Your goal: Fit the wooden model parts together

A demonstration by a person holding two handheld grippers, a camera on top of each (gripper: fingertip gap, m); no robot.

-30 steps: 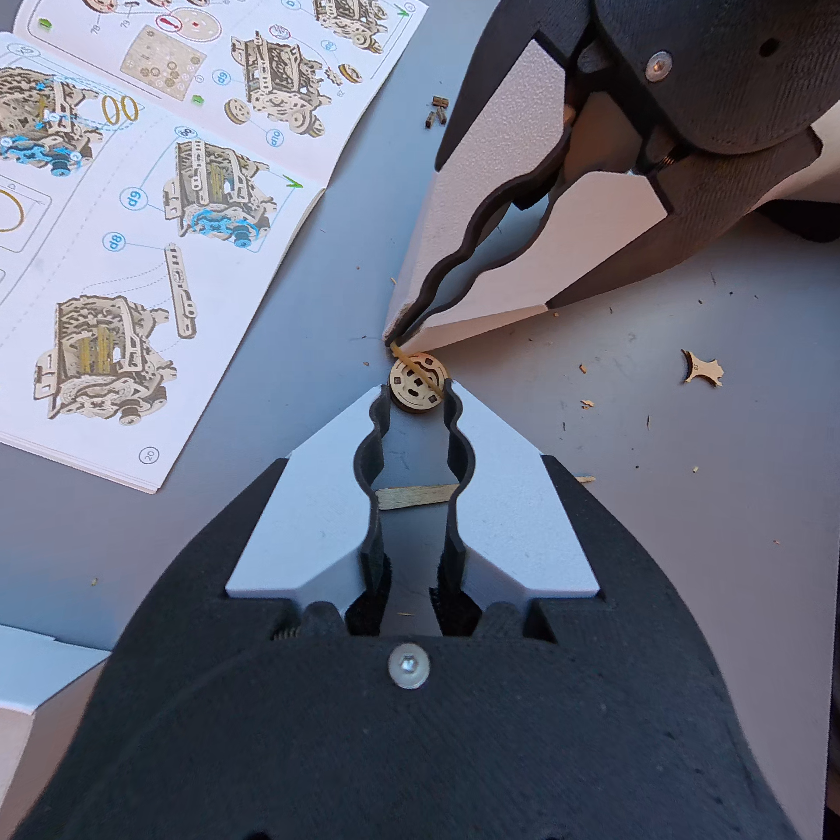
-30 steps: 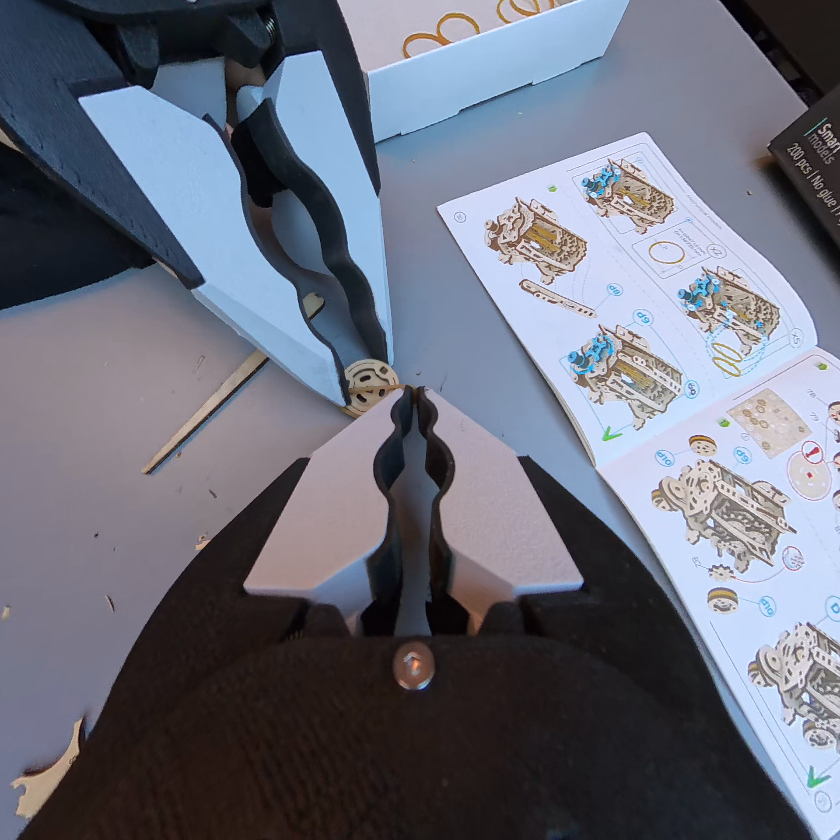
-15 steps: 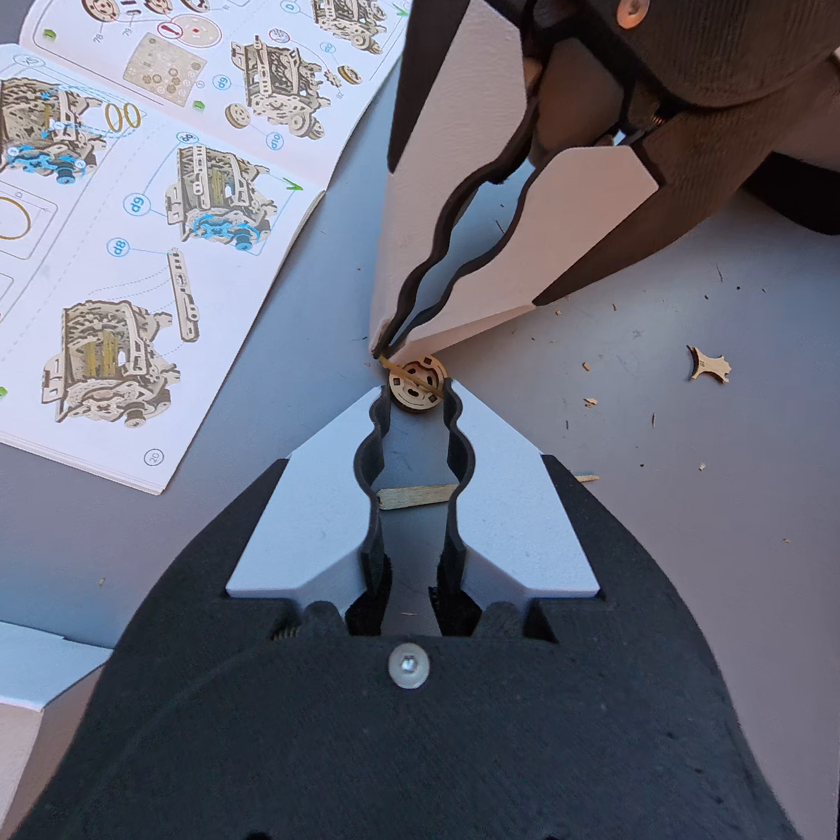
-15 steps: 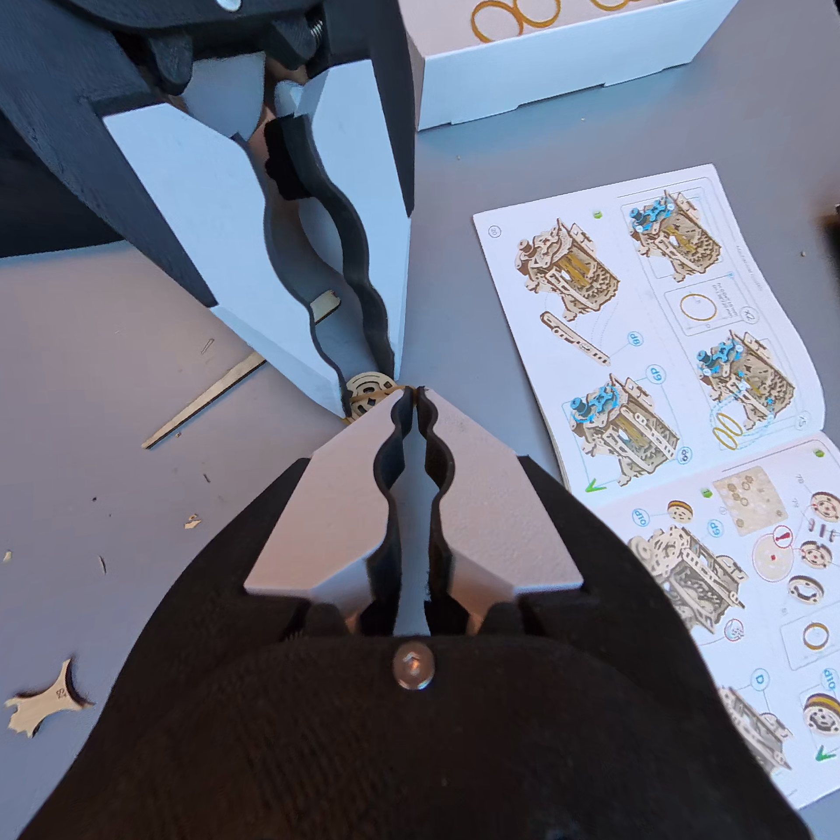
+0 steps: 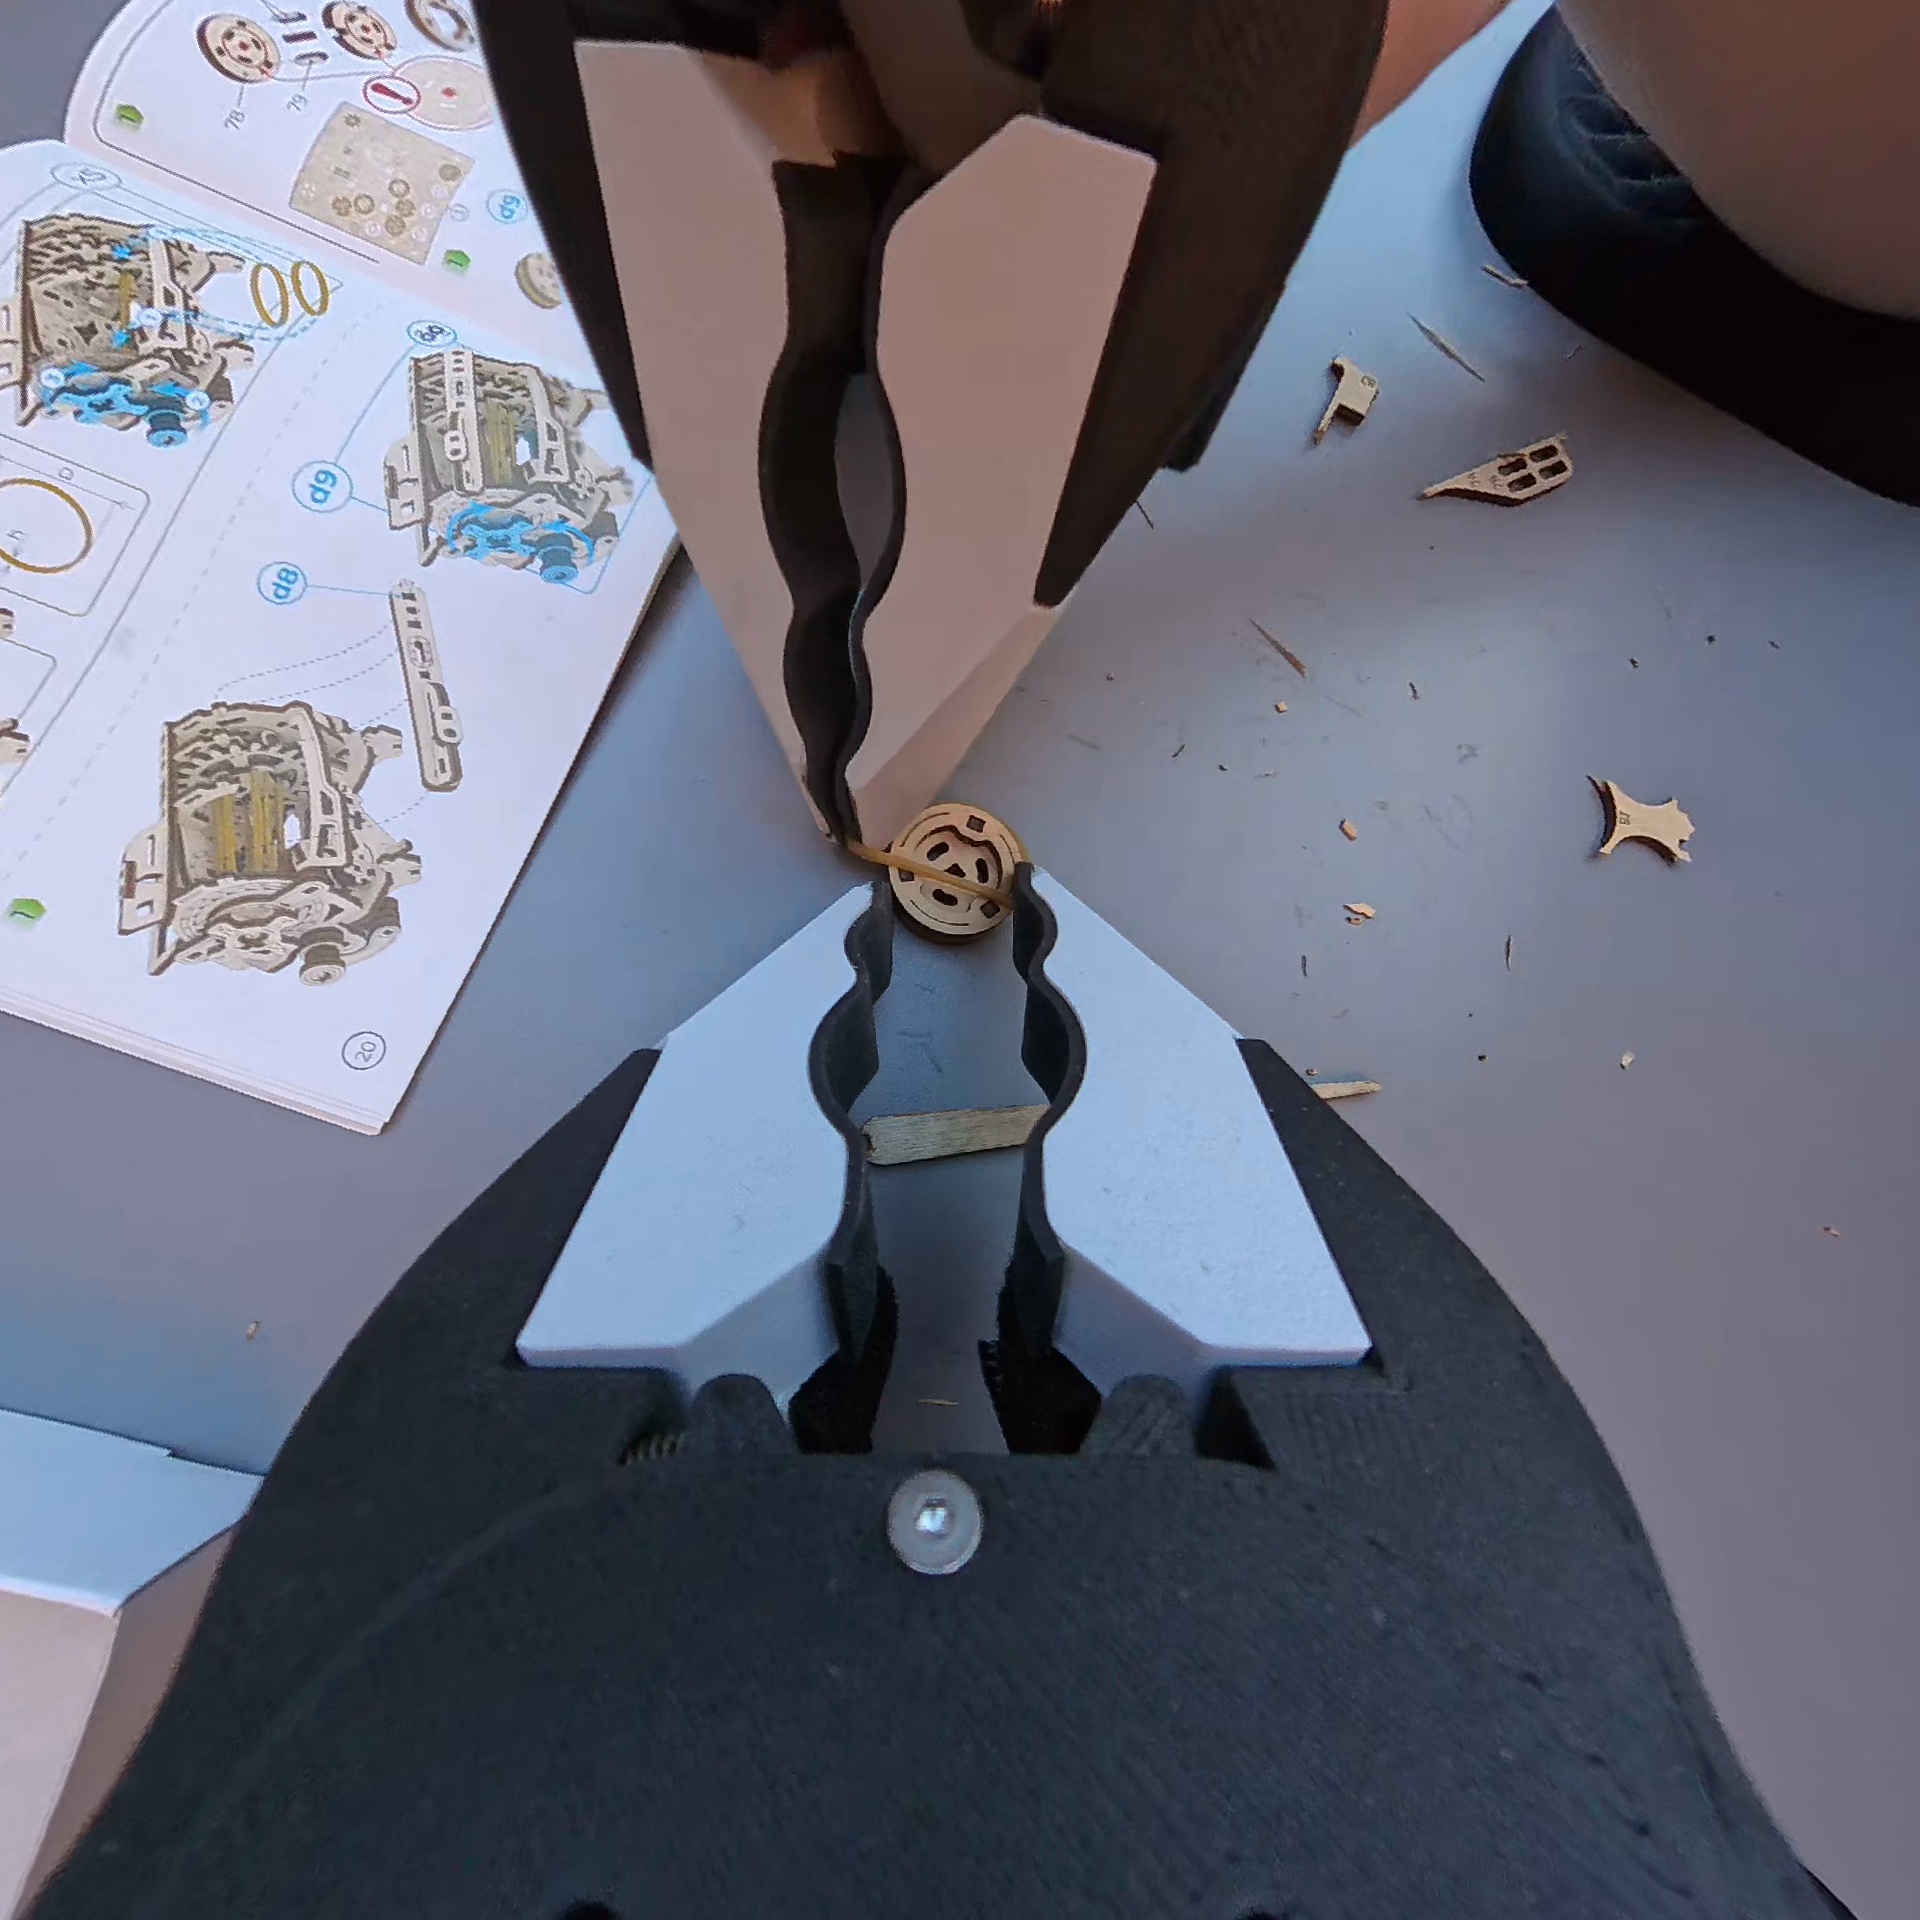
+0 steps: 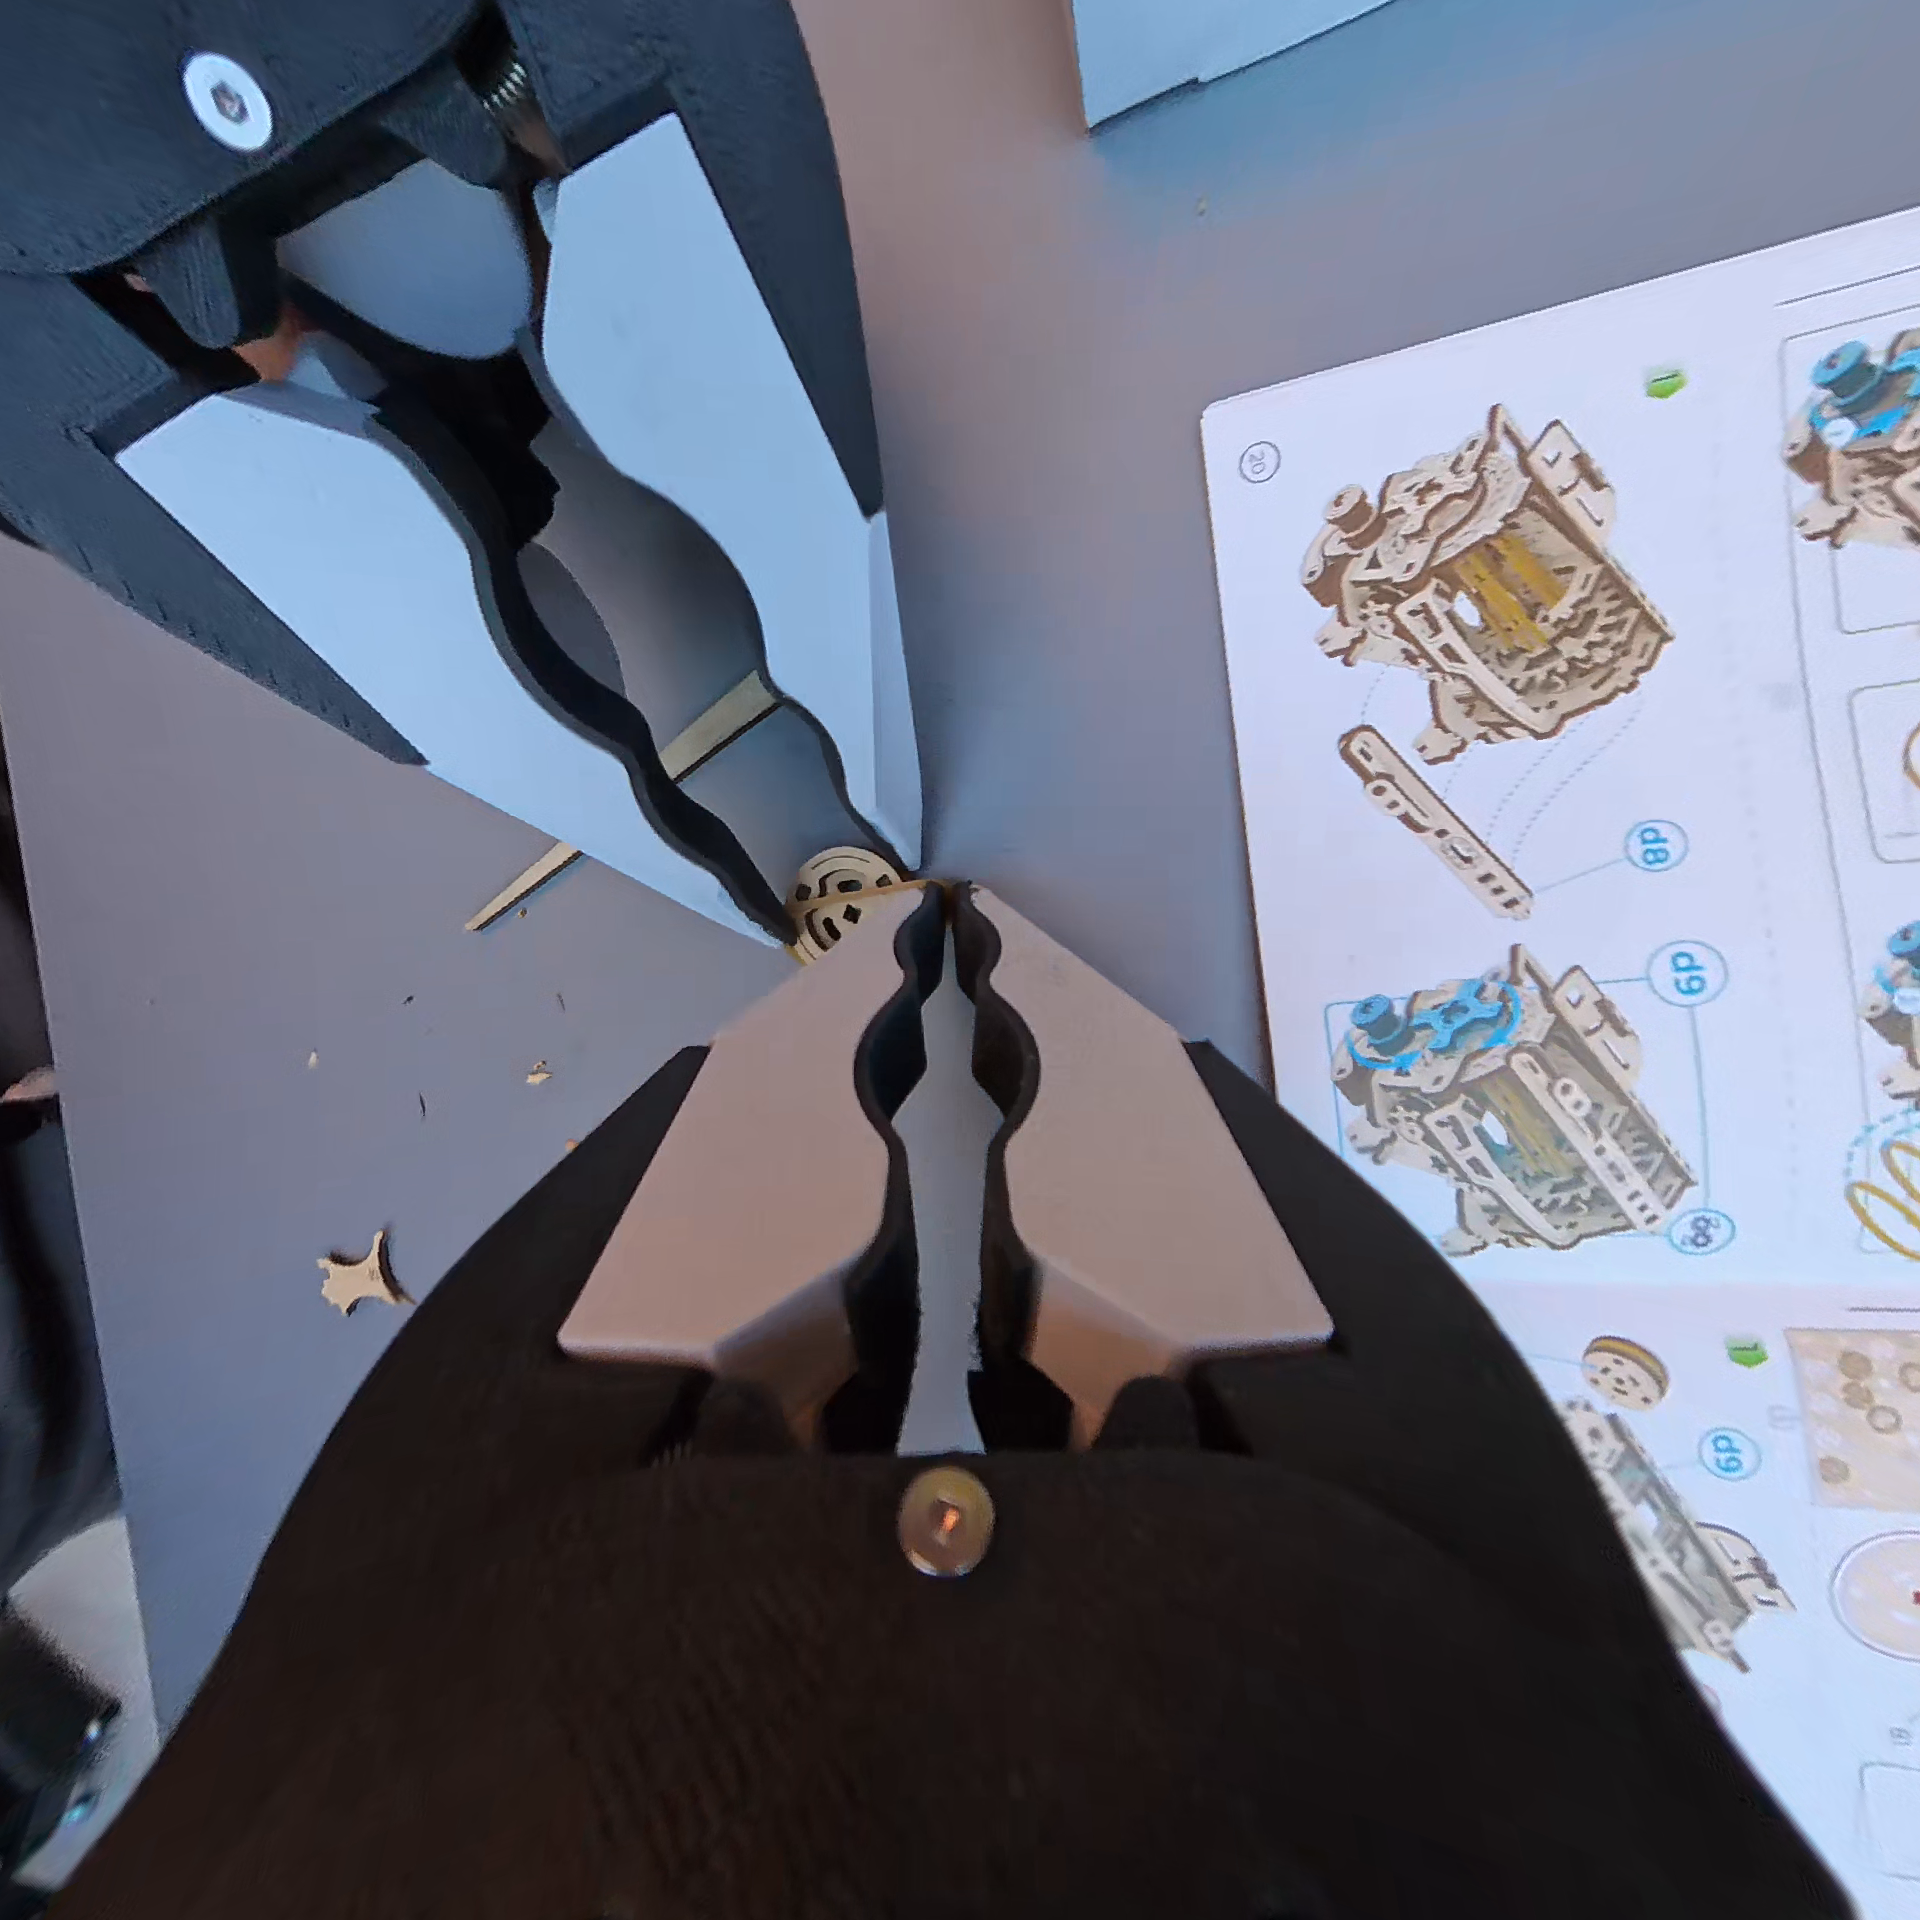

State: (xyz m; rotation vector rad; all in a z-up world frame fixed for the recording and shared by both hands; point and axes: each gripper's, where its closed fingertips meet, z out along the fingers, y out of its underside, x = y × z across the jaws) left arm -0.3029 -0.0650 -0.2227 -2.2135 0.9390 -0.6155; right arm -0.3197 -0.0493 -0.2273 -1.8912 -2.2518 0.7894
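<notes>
A small round wooden wheel (image 5: 956,878) is pinched at its edges between the tips of my left gripper (image 5: 951,894), just above the grey table. A thin yellow rubber band (image 5: 925,868) runs across the wheel's face to my right gripper (image 5: 842,826), whose tips are shut on the band's end just left of the wheel. In the right wrist view my right gripper (image 6: 948,899) is shut on the band (image 6: 883,888). The wheel (image 6: 831,904) sits just beyond it in my left gripper (image 6: 842,899).
An open instruction booklet (image 5: 260,623) lies left of the grippers and also shows in the right wrist view (image 6: 1558,831). A flat wooden strip (image 5: 956,1132) lies under my left gripper. Wooden scraps (image 5: 1636,821) and chips lie to the right. A white box (image 5: 62,1507) is at the near left. Less than 4 cm separates the two grippers' tips.
My right gripper has swung round from the right to stand more upright opposite my left gripper, still gripping the band. The wheel stays in my left gripper.
</notes>
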